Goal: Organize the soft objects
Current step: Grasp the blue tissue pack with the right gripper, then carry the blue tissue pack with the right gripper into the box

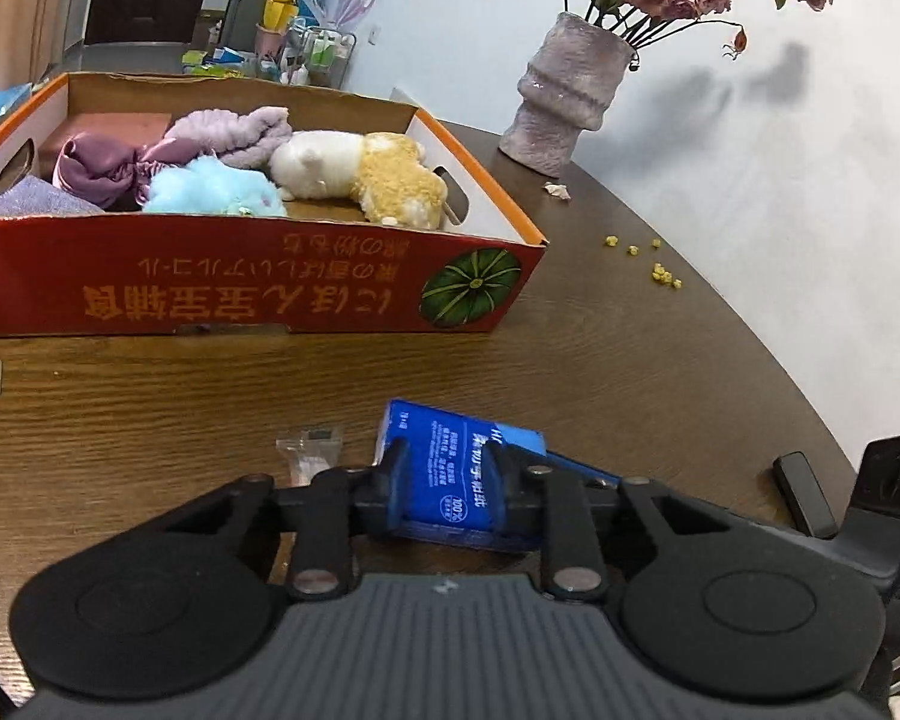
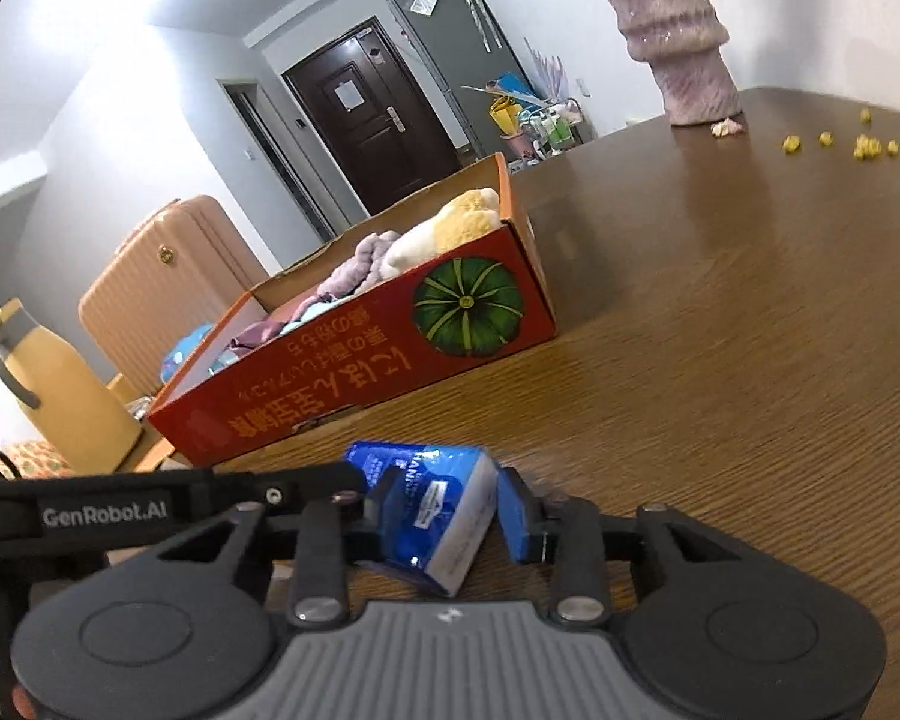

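Note:
A blue tissue pack (image 1: pixel 450 474) lies low over the wooden table in front of the red cardboard box (image 1: pixel 258 294). My left gripper (image 1: pixel 447 456) is shut on the pack's sides. In the right wrist view the same pack (image 2: pixel 432 510) sits between my right gripper's (image 2: pixel 450 504) fingers; the left finger touches it and the right finger (image 2: pixel 519 516) stands a little off it. The box (image 2: pixel 354 372) holds a white and yellow plush toy (image 1: pixel 360 171), a light blue plush (image 1: pixel 210 189), a lilac towel (image 1: pixel 240 129) and purple cloth (image 1: pixel 99 171).
A furry pink vase (image 1: pixel 561 111) with dried roses stands at the back right of the table. Yellow crumbs (image 1: pixel 660 270) lie near the right edge. A small clear wrapper (image 1: pixel 309 450) lies left of the pack. A yellow jug (image 2: pixel 54 396) stands left of the box.

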`<state>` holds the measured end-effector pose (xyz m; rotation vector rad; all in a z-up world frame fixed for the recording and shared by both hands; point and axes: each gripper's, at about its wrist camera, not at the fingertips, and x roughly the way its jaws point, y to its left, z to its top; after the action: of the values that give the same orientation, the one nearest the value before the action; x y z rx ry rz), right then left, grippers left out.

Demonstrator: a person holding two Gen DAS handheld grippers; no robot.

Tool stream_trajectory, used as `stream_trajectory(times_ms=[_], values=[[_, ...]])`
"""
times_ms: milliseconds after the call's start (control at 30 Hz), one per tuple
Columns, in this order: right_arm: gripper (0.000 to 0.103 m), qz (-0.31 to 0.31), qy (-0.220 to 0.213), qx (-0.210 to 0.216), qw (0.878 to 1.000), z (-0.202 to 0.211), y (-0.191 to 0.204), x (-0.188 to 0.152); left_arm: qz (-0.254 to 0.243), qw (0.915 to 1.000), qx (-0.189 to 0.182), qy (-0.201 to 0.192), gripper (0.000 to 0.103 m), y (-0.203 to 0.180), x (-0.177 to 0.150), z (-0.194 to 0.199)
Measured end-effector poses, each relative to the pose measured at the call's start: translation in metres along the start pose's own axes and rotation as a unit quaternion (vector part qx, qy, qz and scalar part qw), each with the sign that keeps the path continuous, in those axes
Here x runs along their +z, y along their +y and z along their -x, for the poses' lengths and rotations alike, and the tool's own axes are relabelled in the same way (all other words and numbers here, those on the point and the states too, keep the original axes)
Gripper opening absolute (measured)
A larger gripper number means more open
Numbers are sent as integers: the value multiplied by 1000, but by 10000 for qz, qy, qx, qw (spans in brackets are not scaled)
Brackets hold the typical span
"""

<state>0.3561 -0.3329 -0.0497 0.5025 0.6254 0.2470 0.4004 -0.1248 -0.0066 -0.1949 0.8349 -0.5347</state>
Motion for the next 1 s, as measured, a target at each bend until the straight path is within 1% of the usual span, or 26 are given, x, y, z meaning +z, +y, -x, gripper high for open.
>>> stream_trajectory(times_ms=[67,100,133,200,233,267,300,333,367,400,433,467,500,533,600,667,800,933,1000], values=[[21,-99,-19,41,9999,0,-2,0,50,9999,-152,42,19,-3,0,3],[10,-147,-28,113,9998,2,-1,1,51,9997,-249,23,19,-7,0,7],[8,-165,-53,205,9996,7,0,1,11,9995,-305,-40,19,-13,0,13],[8,-58,-122,306,9994,16,7,2,-138,9993,-275,-210,19,-24,-2,24],[8,32,-186,212,9996,21,12,1,-207,9990,-192,-333,20,-28,-3,30],[8,105,-224,102,9996,24,13,0,-244,9987,-83,-438,23,-29,-5,35],[11,127,-239,-3,9996,26,13,-1,-298,9983,40,-494,31,-28,-6,38],[12,87,-210,-44,9997,28,11,-2,-334,9981,164,-492,36,-26,-8,38],[12,37,-166,-21,9999,29,9,-4,-353,9982,230,-431,44,-22,-8,36],[13,6,-111,41,9999,30,7,-5,-282,9986,281,-344,46,-16,-7,31],[18,-34,-85,78,9999,29,7,-5,-131,9986,441,-246,46,-10,-7,26],[21,-65,-58,97,9999,27,8,-5,-38,9981,586,-186,46,-6,-6,22],[24,-52,-31,121,9999,24,10,-5,-17,9980,609,-164,46,-3,-6,20],[24,-31,-39,129,9999,21,11,-5,9,9983,568,-100,46,1,-6,16],[24,-8,4,97,10000,13,14,-4,5,9989,465,-19,40,3,-5,10],[23,-58,38,47,10000,5,13,-5,14,9989,477,4,39,6,-1,6],[23,-302,46,100,9995,-4,5,-3,154,9994,290,134,38,12,2,-3],[20,-336,42,84,9994,-7,1,1,131,9993,332,90,32,8,2,-4],[20,-297,-6,33,9996,-2,2,3,84,9996,256,12,30,3,3,3]])
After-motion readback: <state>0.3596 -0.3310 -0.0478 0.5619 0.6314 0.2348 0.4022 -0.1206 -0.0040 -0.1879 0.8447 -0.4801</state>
